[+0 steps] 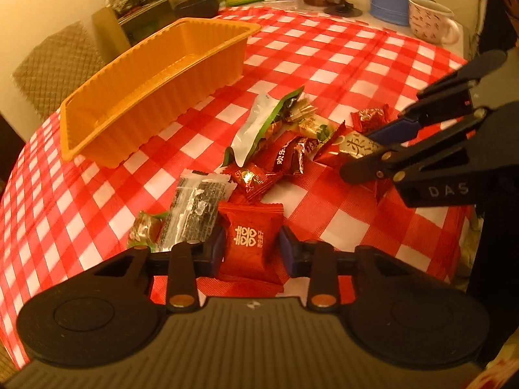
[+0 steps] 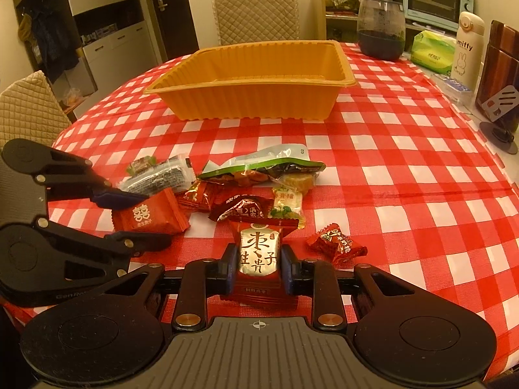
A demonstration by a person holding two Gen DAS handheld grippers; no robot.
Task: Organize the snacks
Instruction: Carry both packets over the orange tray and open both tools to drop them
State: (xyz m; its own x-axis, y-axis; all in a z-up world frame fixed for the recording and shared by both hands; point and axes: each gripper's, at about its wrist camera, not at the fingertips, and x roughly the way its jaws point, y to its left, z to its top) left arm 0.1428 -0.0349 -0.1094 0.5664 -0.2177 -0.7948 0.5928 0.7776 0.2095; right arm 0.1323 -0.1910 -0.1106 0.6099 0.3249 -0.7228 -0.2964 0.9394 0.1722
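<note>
Left gripper (image 1: 251,246): jaws set either side of a flat red foil sachet printed with a white double-happiness mark (image 1: 249,238), pads at its edges, sachet lying on the red-and-white checked tablecloth (image 1: 356,64). Just left of it, a clear packet of dark seaweed (image 1: 194,210). Behind, a ribbed orange plastic tray (image 2: 253,84), well apart from the snack pile. Centre of pile: long green-and-silver pouch (image 2: 262,162) among small red wrapped sweets. Right gripper (image 2: 258,267): jaws narrowed onto a red sachet with gold panel and Chinese lettering (image 2: 258,256), pads against both sides. To its right, one twisted red sweet (image 2: 335,243) lies apart
</note>
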